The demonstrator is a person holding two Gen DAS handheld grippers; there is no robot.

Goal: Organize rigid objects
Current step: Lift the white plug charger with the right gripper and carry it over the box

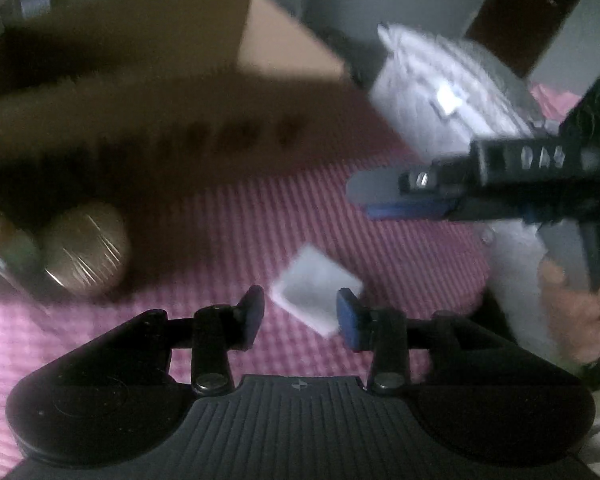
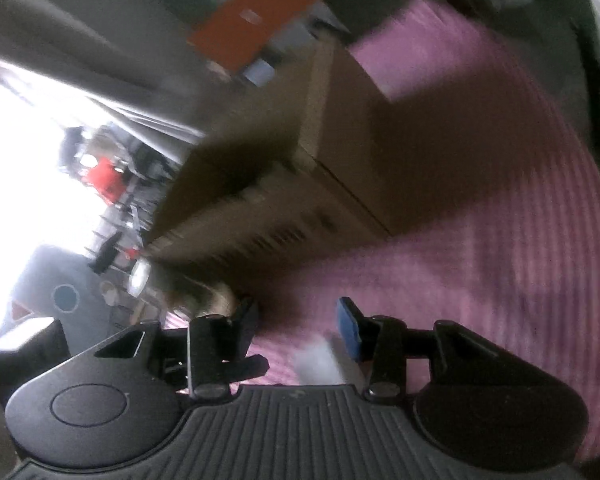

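We look down the left gripper (image 1: 300,314) at a pink ribbed mat (image 1: 228,232), where its two fingers stand apart with a small white square block (image 1: 314,288) lying on the mat between and just beyond the tips. The blue pad (image 1: 350,318) on one finger sits right at the block's edge, though blur keeps us from saying whether it touches; the dark pad opposite is clear of it, so nothing is clamped. To the left on the mat rests a round tan tin with a shiny lid (image 1: 86,250), beside a blurred bottle-like object (image 1: 4,248) we cannot identify. Behind them rises a large brown cardboard box (image 1: 160,92), and to the right a white crinkled plastic bag (image 1: 448,92).

The right gripper (image 1: 364,196) reaches in from the right side of that view, held by a bare hand (image 1: 580,304) on its grip; seen side-on there, its gap is not readable. From its own camera, the right gripper's fingers (image 2: 346,324) stand partly open over the same pink mat, holding nothing, with a blurred white patch low between them, likely the block. The cardboard box fills the middle of that view.
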